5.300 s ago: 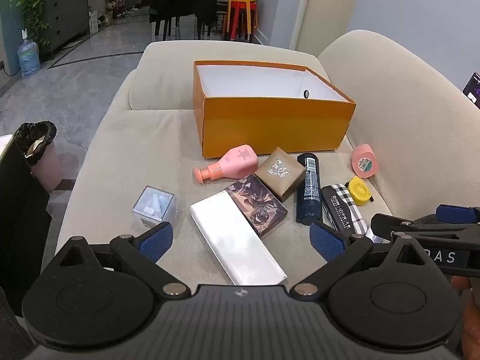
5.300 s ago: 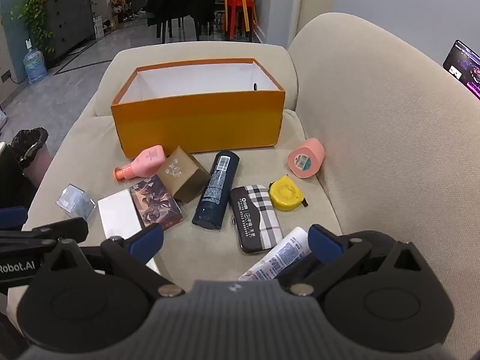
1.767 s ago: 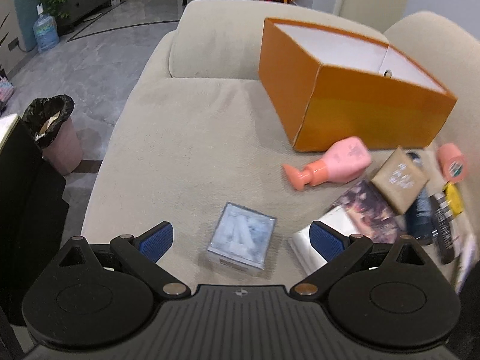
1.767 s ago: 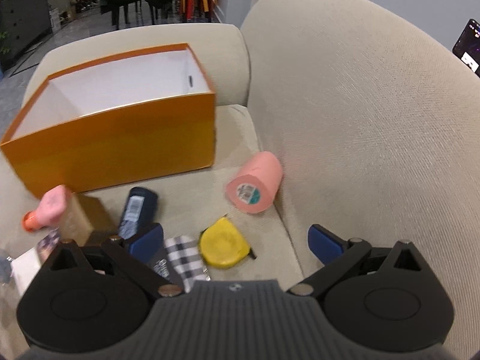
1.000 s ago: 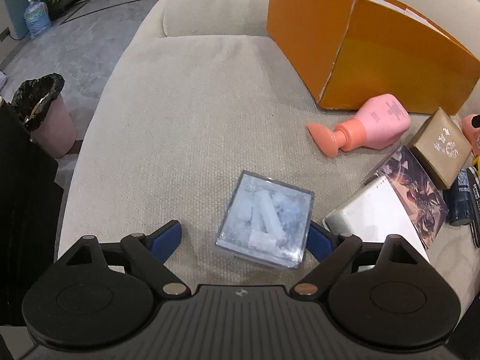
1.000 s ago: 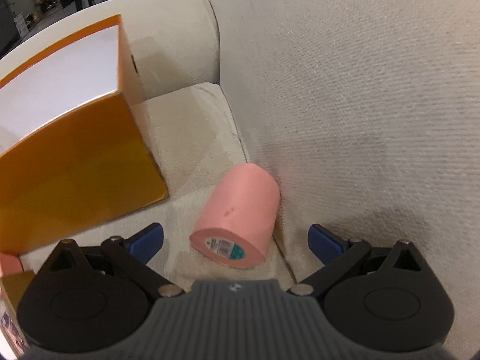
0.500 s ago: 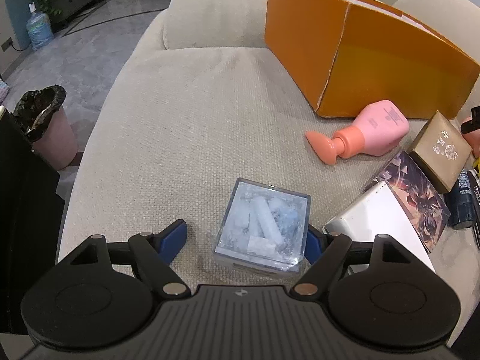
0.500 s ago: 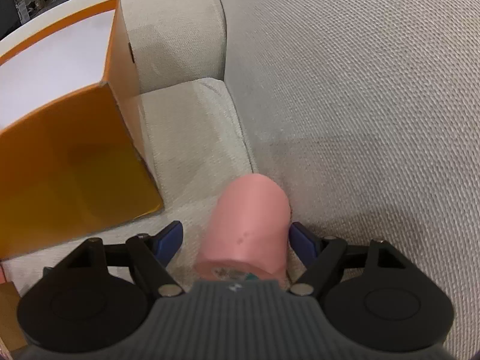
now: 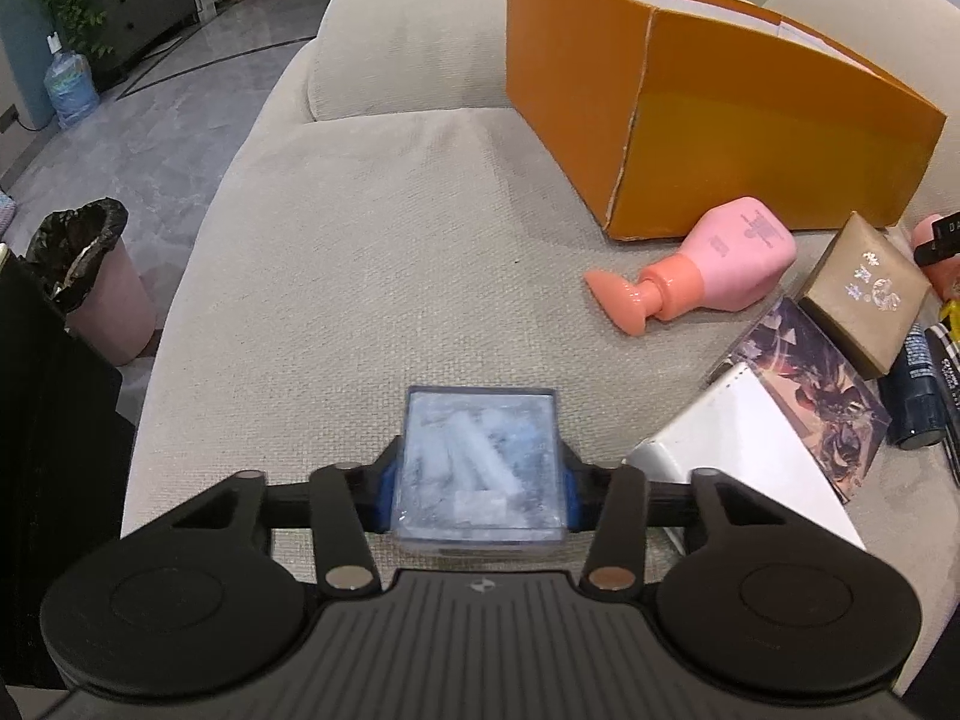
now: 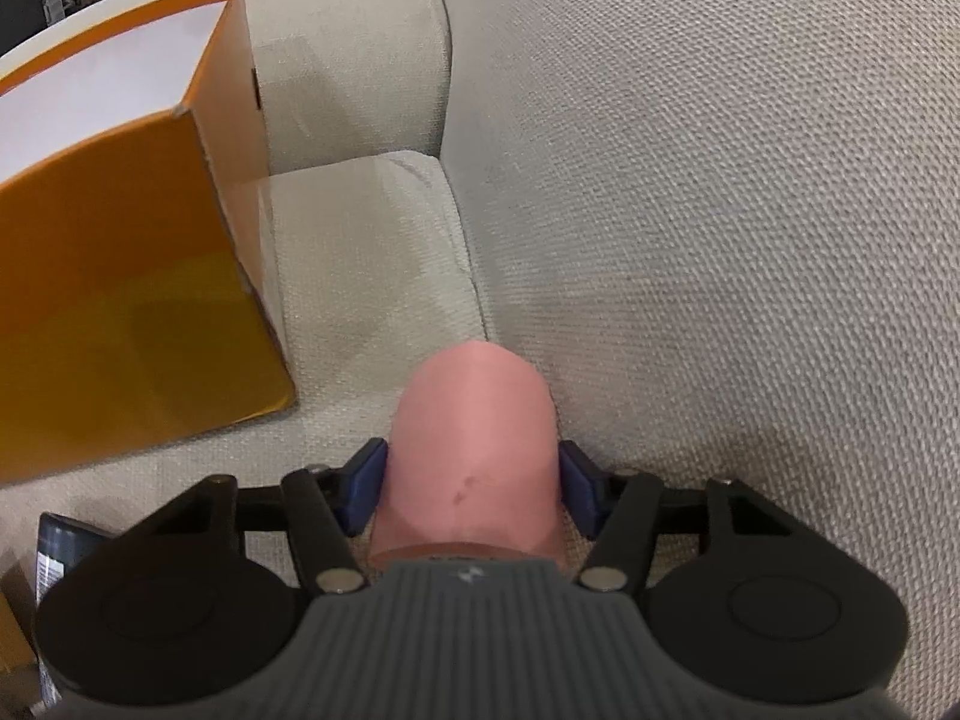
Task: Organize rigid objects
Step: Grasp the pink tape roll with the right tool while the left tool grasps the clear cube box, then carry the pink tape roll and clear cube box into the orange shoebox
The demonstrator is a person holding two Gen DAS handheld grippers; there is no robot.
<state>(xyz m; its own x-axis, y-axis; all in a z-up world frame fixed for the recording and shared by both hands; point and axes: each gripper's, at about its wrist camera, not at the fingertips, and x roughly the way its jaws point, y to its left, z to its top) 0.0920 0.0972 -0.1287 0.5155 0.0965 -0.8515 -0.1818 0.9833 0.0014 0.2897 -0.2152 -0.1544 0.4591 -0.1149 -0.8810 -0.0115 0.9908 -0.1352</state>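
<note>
- Clear plastic, square and lidded, the small transparent box [image 9: 478, 468] with pale sticks inside sits on the beige sofa seat [image 9: 372, 252], well left of the other clutter, and lies squarely between the fingers of the left tool [image 9: 478, 489].
- The left tool's jaws have just been closing; its blue pads [image 9: 384, 495] now press the two side walls, so it holds the box, which seems not yet lifted off the cushion.
- To do this step well, I judge the squeeze should stay even on both walls and the lift go straight up, since smooth plastic could slip or the lid could pop.
- Further right lie a pink pump bottle [image 9: 714, 267] on its side, a long white carton [image 9: 750, 462] and a brown gift box [image 9: 864, 294], all in front of the open orange cardboard box [image 9: 720, 120], the likely destination.
- At the far right, a pink cylindrical roll [image 10: 474, 450] lies on its side in the crease where the seat meets the sofa back [image 10: 720, 210], just right of the orange box's corner.
- The right tool [image 10: 474, 489] has just been closing too; its pads touch the roll's curved flanks, gripping it across the width.
- A round body may rotate out of a two-point grip, so holding near its middle and raising it slowly seems wise.
</note>
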